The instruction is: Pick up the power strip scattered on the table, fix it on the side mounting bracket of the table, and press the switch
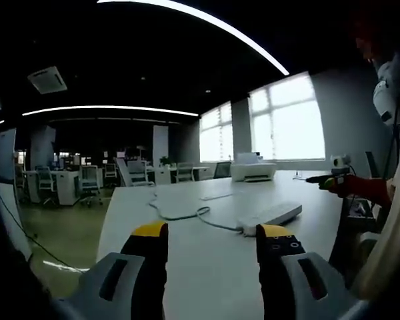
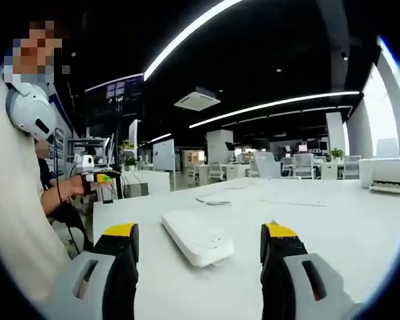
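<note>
White table [image 1: 207, 267] bears an unlabelled power strip [image 2: 195, 238], untouched.

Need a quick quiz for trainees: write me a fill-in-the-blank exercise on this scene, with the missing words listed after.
1. The power strip lies flat on the white ____.
2. The right gripper has its jaws ____, with the strip ahead between them.
3. The colour of the tips on the left gripper is ____.
4. The cable running from the strip forms a ____ on the table.

Missing words: table; open; yellow; loop
</note>
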A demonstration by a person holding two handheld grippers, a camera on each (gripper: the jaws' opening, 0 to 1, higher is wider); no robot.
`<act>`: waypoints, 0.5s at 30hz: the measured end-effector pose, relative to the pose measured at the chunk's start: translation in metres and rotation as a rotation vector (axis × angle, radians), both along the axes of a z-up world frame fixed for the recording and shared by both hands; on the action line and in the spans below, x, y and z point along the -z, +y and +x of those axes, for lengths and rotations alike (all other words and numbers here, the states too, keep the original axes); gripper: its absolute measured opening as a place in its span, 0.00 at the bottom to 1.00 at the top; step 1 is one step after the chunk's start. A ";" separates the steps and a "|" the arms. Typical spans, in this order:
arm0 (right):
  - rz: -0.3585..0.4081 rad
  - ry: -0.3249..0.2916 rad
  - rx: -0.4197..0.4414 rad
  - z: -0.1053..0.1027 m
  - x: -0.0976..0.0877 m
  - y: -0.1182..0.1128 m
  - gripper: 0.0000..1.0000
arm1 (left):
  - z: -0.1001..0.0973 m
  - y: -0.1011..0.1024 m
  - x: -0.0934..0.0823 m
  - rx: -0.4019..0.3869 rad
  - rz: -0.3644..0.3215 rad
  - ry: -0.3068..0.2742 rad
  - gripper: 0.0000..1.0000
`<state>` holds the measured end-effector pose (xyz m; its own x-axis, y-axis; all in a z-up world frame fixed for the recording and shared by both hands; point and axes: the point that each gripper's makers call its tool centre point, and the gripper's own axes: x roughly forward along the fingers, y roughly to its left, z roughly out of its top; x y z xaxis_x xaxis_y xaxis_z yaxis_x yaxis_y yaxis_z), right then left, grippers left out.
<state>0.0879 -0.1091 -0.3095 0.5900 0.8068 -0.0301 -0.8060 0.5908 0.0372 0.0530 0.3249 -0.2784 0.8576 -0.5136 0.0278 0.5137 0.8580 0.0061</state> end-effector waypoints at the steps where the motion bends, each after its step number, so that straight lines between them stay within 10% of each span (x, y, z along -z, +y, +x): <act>1: -0.004 0.001 -0.003 0.001 0.001 0.000 0.71 | 0.000 0.000 -0.001 -0.001 -0.003 -0.003 0.57; 15: -0.056 0.030 -0.032 0.025 0.016 0.008 0.72 | 0.001 -0.001 -0.003 -0.001 -0.009 0.002 0.57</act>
